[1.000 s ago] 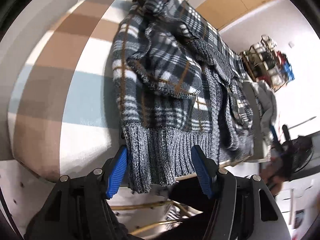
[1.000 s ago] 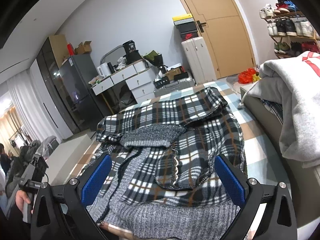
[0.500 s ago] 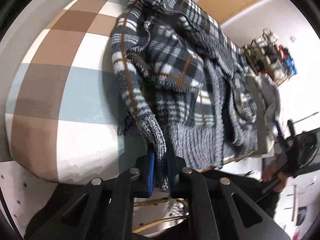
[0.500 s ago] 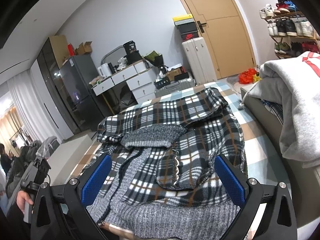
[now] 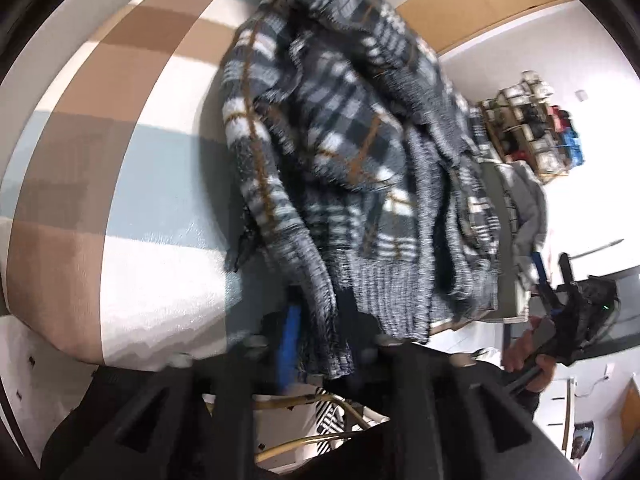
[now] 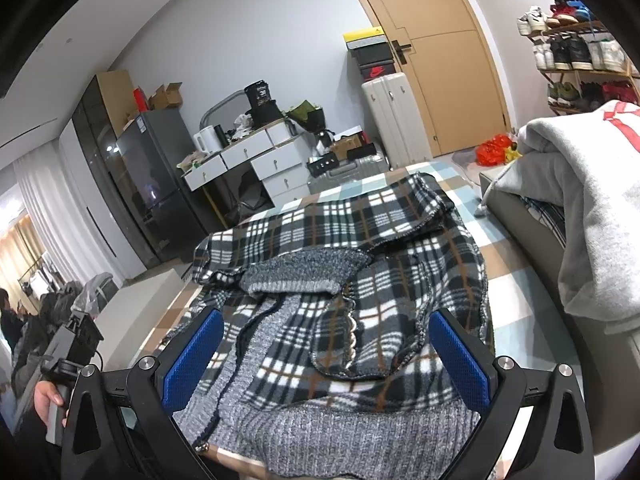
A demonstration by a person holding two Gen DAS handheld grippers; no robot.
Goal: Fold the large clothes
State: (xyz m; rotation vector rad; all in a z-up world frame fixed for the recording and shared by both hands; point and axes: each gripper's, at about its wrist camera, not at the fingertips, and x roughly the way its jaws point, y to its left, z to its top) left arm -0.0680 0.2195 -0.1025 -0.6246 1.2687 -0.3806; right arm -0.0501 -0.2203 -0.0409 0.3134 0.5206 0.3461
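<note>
A large plaid fleece jacket (image 6: 360,272) with grey knit hem and collar lies spread on the checked bed (image 6: 516,300). In the left wrist view the jacket (image 5: 340,140) is blurred, and my left gripper (image 5: 320,340) is shut on its grey ribbed hem corner (image 5: 320,320), lifting that edge off the bed (image 5: 100,200). My right gripper (image 6: 326,356) is open and empty, its blue pads (image 6: 194,356) astride the hem above the jacket's near end.
A grey sweatshirt (image 6: 580,200) is piled on a grey bench at the right of the bed. A desk with drawers (image 6: 248,156), a fridge, suitcases and a shoe rack (image 6: 576,52) stand beyond. The left gripper shows at the lower left (image 6: 68,344).
My left gripper closed on the jacket's hem corner and has pulled it up and sideways; the view is now blurred by motion. The right gripper has stayed still and open.
</note>
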